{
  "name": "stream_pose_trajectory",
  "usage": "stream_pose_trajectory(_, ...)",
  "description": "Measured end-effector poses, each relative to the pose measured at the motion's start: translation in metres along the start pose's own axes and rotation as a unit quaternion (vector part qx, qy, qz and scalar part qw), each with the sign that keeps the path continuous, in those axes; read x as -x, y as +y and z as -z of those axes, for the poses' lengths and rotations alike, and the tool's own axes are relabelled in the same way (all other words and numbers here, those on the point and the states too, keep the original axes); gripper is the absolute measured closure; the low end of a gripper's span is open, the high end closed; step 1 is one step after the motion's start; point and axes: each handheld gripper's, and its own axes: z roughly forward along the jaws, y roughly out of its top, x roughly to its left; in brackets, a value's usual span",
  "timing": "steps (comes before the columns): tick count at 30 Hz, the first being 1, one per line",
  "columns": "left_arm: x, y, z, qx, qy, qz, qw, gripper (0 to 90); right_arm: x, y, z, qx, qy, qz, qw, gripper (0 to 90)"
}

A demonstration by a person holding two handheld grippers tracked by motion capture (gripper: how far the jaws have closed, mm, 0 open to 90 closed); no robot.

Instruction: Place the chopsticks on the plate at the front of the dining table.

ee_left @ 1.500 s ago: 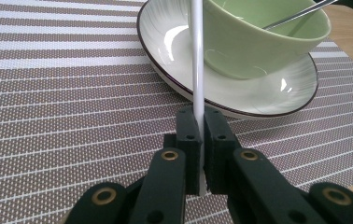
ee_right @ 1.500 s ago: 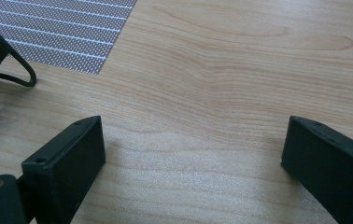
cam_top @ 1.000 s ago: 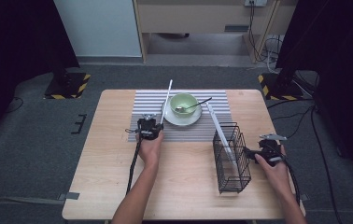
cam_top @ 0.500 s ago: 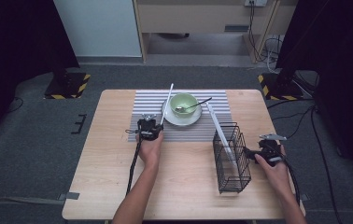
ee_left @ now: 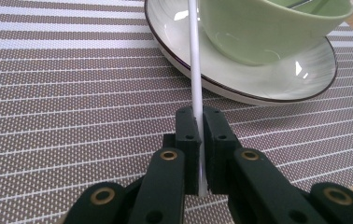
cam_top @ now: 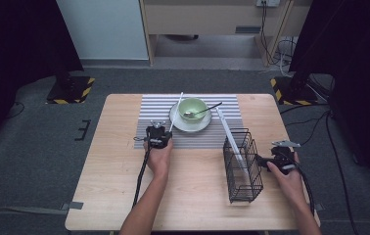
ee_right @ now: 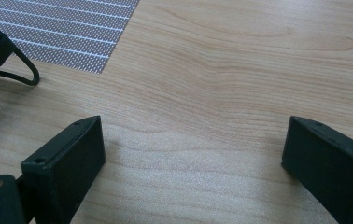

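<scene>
Nothing has moved: my left gripper (ee_left: pixel 198 140) stays clenched on the light, stiff, slippery white chopstick's (ee_left: pixel 194 60) end beside the saucer (ee_left: pixel 277 79); my right gripper (ee_right: pixel 193 163) gapes.

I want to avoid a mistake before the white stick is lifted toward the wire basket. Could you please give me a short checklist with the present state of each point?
1. Left gripper is shut on the white chopstick: ok, the stick sits between both pads.
2. The chopstick is free of the plate: cannot tell, it leans at the rim beside the green bowl.
3. Right gripper is open and holds nothing: ok, only bare table lies between its jaws.
4. Wire basket stands upright: ok.
5. Room in the basket: ok, one other chopstick leans in it already.
6. Spoon stays out of the way: ok, it rests in the bowl.
</scene>
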Motion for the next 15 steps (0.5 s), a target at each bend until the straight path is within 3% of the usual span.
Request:
stream_pose_trajectory(5,0.0049,-0.0037,-0.0020,-0.003,0.009,-0.008,0.9999,85.5,-0.0001,0.0000,0.0000,0.000,0.000,0.000,1.0000,6.0)
stream_pose_trajectory(15,0.0090,-0.0046,-0.0028,-0.006,0.015,-0.001,0.9999,85.1,-0.0001,0.0000,0.0000,0.000,0.000,0.000,1.0000,6.0)
